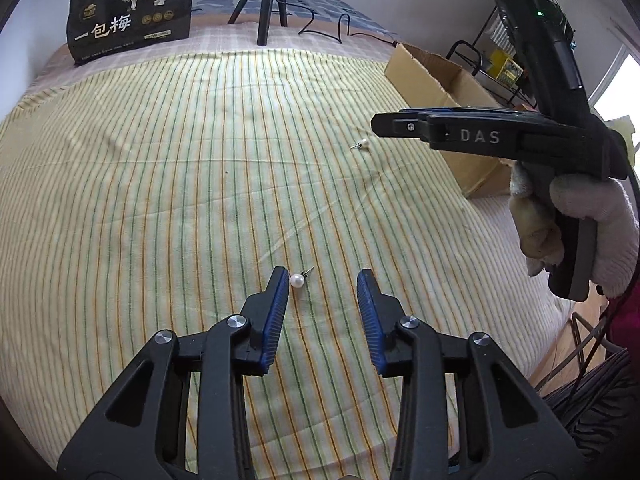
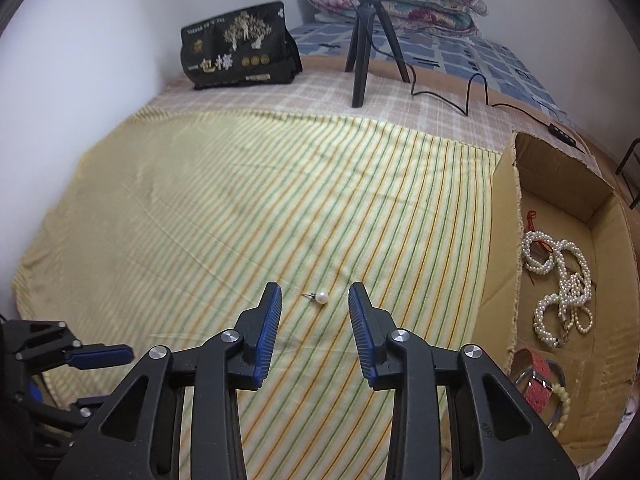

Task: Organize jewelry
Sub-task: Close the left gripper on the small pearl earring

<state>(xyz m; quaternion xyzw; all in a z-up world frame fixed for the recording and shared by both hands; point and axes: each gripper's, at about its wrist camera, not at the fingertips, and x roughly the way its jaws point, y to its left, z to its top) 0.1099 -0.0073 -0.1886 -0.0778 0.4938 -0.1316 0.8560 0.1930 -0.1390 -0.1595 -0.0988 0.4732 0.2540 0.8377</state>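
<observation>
A pearl stud earring (image 1: 296,280) lies on the striped yellow cloth (image 1: 160,200) between the tips of my left gripper (image 1: 323,280), close beside the left pad. The jaws stand apart and nothing is clamped. A second pearl stud (image 2: 321,298) lies between the tips of my right gripper (image 2: 315,294), which is open too, with both pads clear of it. In the left wrist view this second stud (image 1: 363,144) sits just below the right gripper's fingers (image 1: 400,124), held by a gloved hand (image 1: 592,220). One left gripper finger (image 2: 100,354) shows at the lower left of the right wrist view.
An open cardboard box (image 2: 500,240) stands at the cloth's right edge, holding pearl strands (image 2: 560,280), a red band (image 2: 536,380) and a bead bracelet. A black snack bag (image 2: 240,48), a small tripod (image 2: 362,52) with a cable, and folded quilts stand farther back.
</observation>
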